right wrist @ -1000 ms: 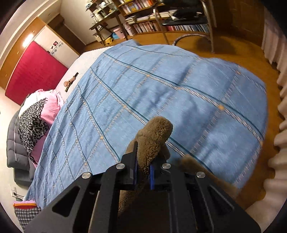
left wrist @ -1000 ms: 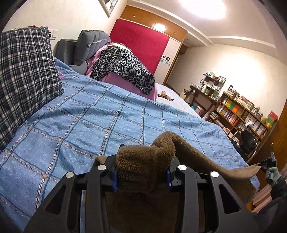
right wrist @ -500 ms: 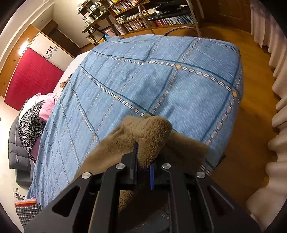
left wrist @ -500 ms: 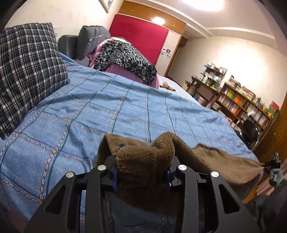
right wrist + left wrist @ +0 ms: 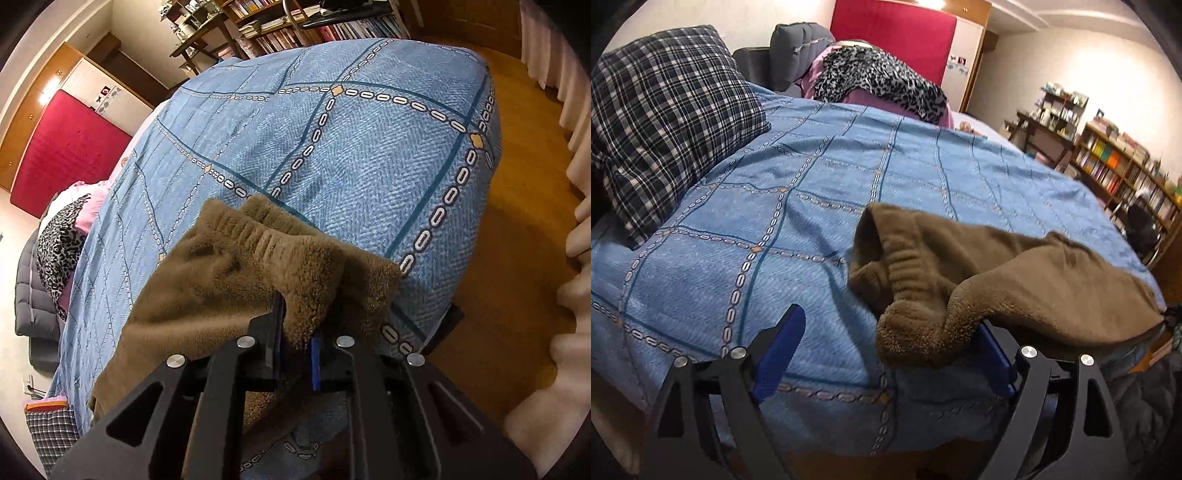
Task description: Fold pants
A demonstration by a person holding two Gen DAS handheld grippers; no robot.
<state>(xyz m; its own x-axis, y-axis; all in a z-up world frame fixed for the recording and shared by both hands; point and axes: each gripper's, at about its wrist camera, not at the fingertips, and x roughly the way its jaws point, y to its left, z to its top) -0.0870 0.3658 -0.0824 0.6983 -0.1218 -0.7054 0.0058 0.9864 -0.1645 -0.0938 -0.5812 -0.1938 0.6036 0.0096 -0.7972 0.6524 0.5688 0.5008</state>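
On the blue bedspread near its front edge lie the brown fleece pants — waistband rumpled. Your left claw has just been opening; jaws spread, fabric draped on the right finger only. Your right claw — pinching a pants fold.

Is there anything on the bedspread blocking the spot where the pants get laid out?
Nothing visible: the blue bedspread beyond the brown pants lies bare. The plaid pillow sits far off to the side.
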